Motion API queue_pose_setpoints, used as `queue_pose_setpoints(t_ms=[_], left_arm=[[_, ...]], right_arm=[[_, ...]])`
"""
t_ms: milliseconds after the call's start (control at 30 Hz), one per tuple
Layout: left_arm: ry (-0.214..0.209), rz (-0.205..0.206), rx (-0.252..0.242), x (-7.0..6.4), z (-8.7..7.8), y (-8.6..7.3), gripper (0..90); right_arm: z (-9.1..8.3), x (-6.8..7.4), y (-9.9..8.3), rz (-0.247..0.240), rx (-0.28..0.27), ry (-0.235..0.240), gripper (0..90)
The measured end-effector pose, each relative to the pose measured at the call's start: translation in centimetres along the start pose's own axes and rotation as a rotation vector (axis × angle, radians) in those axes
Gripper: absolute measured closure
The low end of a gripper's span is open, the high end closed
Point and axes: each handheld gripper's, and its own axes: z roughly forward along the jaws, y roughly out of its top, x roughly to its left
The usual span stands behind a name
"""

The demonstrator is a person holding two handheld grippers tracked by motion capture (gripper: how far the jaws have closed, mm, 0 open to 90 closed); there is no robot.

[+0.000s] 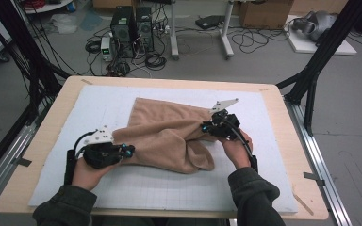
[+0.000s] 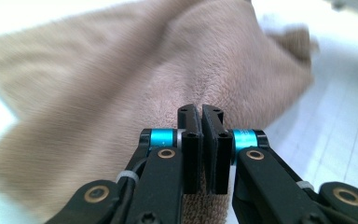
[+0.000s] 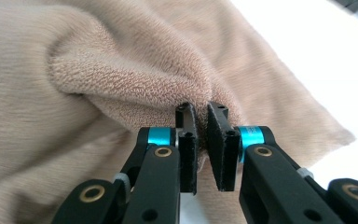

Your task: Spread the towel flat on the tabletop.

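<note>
Where the person's sleeves come in at the near edge of the bench (image 1: 283, 122), each hand holds a claw clamped onto the same tan towel (image 1: 169, 132). Nearest the person on the left side, the left claw (image 1: 130, 151) has its jaws pressed together on the towel's left edge; in the left gripper view (image 2: 202, 140) a thin strip of tan cloth shows squeezed between the two black jaws, with the rest of the towel spreading away beyond them, somewhat blurred. A little farther in and to the right, the right claw (image 1: 204, 127) grips the towel's right side, where the cloth bunches into a thick fold; the right gripper view (image 3: 201, 140) shows that rounded fold (image 3: 135, 79) rising just ahead of the jaws, which are nearly together with cloth pinched at their tips. Between the two claws the towel lies on the white gridded mat (image 1: 99, 108) that covers most of the bench, rumpled, with a rounded lobe hanging toward the person near the middle and a flatter part stretching toward the far side. Beyond the far edge of the bench, on the grey floor, stand two dark computer towers (image 1: 132, 30) amid loose cables, the white legs of another stand (image 1: 200, 33), and a cardboard box (image 1: 264, 13) farther right
</note>
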Motion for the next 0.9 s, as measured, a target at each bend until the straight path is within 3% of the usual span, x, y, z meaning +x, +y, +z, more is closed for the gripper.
queue_pose_setpoints(t_ms=[100,167,267,400,467,533,667,900], left_arm=[[0.055,-0.016,0.006,1.2,0.2,0.1,86.2],[0.081,-0.029,0.054,2.1,1.1,-0.5,86.0],[0.068,-0.064,0.080,2.6,2.0,-1.2,82.4],[0.045,-0.039,0.055,1.8,1.1,-1.3,64.4],[0.027,-0.036,0.033,1.3,0.5,-1.2,59.7],[0.030,-0.015,0.048,1.1,0.0,-1.5,55.9],[0.029,-0.027,0.086,1.2,0.1,-2.7,51.5],[0.055,-0.043,0.185,1.5,2.1,-5.3,50.6]], right_arm=[[0.0,-1.1,-0.4,0.034,0.008,-0.020,83.1],[0.7,-1.4,-0.7,0.048,0.036,-0.018,83.0],[1.5,-1.3,-1.1,0.039,0.035,0.012,77.0],[0.4,-0.4,-1.4,0.020,-0.007,0.033,67.4],[-0.5,0.4,-1.5,0.005,-0.032,0.044,64.2],[-1.4,1.4,-1.7,-0.018,-0.058,0.047,63.0],[-2.5,3.8,-2.6,-0.070,-0.082,0.095,61.5],[-0.7,7.8,-4.4,-0.167,-0.008,0.238,56.2]])
